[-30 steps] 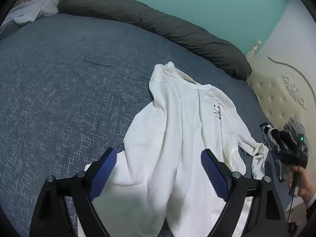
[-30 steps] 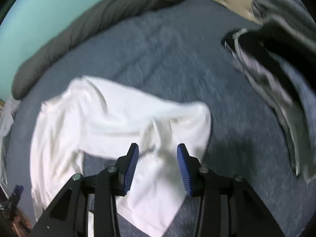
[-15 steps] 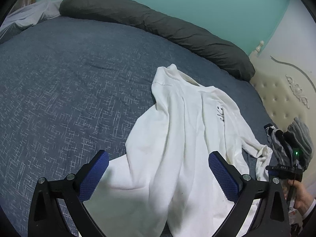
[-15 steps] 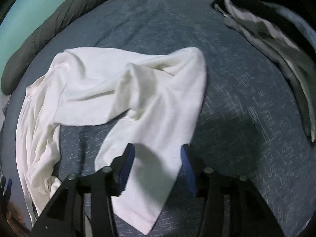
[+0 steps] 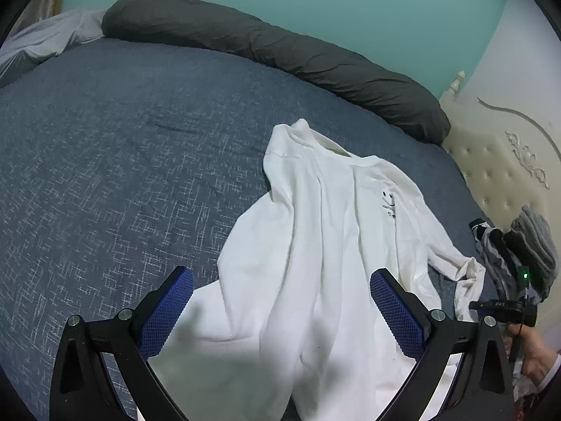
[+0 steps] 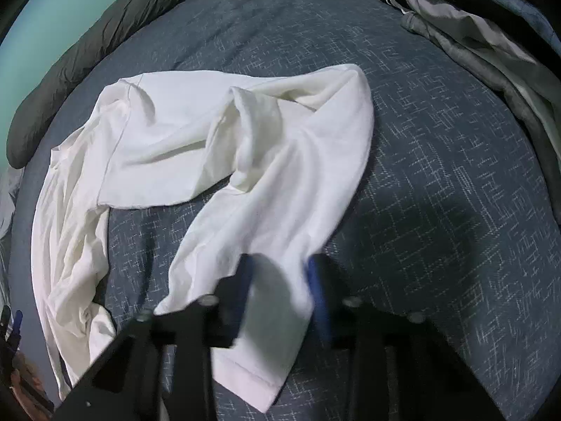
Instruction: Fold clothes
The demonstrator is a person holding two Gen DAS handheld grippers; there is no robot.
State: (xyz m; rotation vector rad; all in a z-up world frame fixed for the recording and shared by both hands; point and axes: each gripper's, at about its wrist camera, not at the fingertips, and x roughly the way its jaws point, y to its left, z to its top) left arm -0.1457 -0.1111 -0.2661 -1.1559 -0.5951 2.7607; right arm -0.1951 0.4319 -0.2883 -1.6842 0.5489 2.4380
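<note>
Shirt [image 5: 326, 266] lies crumpled on the bed [image 5: 122, 161], sleeve [image 6: 280, 217] flung out sideways. Right gripper [image 6: 280, 291] is closing over the sleeve near its cuff, probably to pull it straight. Left gripper [image 5: 280, 310] hovers wide over the hem, empty.

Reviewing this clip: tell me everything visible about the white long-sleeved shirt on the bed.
The white long-sleeved shirt looks like soft cotton knit, with a ribbed collar and a small dark chest print. It lies crumpled and unfolded on the blue bedspread, collar toward the grey bolster pillow. One sleeve trails toward the right gripper, whose jaws are closing around it. The left gripper hovers open over the hem.
</note>
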